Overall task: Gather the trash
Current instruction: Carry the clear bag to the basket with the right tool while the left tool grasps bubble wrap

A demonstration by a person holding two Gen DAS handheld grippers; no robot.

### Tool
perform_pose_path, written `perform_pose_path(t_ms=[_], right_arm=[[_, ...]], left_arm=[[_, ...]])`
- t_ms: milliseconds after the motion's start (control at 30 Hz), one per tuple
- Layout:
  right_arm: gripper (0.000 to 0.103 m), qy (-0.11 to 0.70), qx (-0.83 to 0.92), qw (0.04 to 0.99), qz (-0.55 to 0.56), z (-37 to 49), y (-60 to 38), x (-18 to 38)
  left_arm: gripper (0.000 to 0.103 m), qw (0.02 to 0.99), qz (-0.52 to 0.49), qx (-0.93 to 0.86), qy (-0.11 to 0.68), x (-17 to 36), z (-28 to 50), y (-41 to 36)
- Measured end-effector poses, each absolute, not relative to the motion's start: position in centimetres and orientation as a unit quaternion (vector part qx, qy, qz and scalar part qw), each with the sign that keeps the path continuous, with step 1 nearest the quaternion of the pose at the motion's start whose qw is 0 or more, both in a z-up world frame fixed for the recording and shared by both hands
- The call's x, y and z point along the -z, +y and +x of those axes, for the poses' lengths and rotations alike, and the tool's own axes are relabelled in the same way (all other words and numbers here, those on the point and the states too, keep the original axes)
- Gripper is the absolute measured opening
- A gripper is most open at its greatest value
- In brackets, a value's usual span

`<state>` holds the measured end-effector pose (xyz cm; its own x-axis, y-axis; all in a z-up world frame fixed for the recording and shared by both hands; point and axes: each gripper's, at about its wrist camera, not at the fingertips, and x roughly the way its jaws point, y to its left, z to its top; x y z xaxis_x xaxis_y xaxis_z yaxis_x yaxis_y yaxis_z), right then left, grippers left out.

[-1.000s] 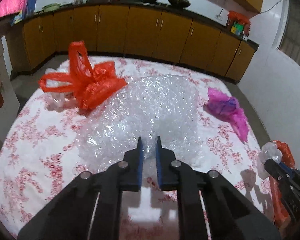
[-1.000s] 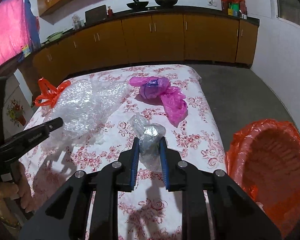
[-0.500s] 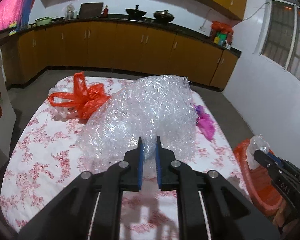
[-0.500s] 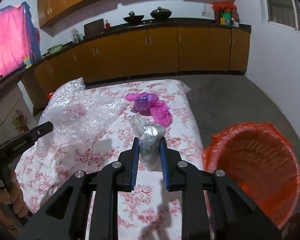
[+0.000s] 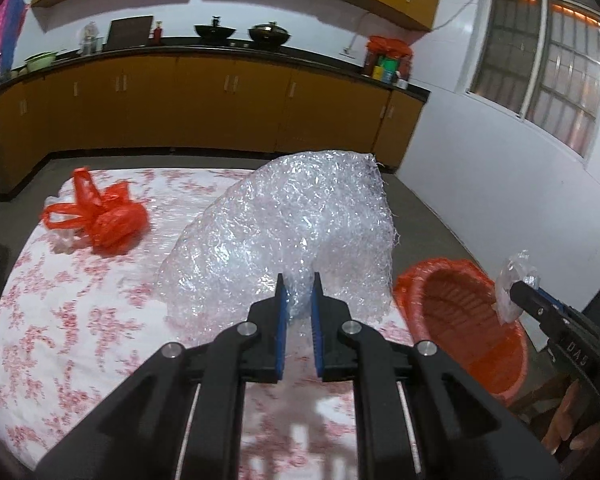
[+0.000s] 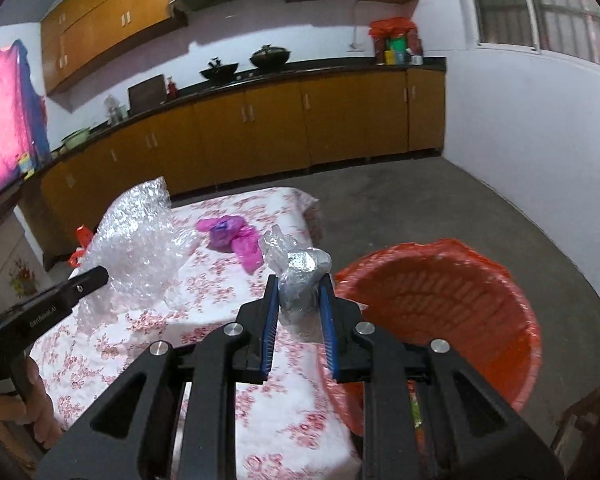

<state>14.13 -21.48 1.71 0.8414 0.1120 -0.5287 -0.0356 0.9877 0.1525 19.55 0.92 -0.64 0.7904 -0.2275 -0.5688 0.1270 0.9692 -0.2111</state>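
Note:
My left gripper (image 5: 297, 280) is shut on a big sheet of clear bubble wrap (image 5: 300, 232) and holds it lifted above the floral tablecloth (image 5: 80, 320). The bubble wrap also shows in the right wrist view (image 6: 136, 240). My right gripper (image 6: 299, 284) is shut on a crumpled clear plastic and foil wad (image 6: 300, 272), held near the rim of the orange trash basket (image 6: 440, 304). The basket also shows in the left wrist view (image 5: 460, 312), with the right gripper (image 5: 518, 290) and its wad (image 5: 512, 280) over it.
A crumpled red plastic bag (image 5: 104, 216) lies at the table's far left. A pink plastic bag (image 6: 236, 240) lies near the far right edge. Yellow kitchen cabinets (image 5: 220, 104) line the back wall. Grey floor (image 6: 420, 208) lies right of the table.
Both grippers rose and swung right toward the orange basket. The bubble wrap lifted off the table with the left gripper. The right gripper carried its wad to the basket rim.

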Motion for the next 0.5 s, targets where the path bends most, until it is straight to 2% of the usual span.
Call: perform_pose_path(t_ms=[500], right_arm=[[0.021,0.267,0.006,0.958,0.102,11.7,-26.2,-1.9]], left_arm=[[0.012,0.931,-0.066,0.162,0.32,1.2,19.4,-5.4]])
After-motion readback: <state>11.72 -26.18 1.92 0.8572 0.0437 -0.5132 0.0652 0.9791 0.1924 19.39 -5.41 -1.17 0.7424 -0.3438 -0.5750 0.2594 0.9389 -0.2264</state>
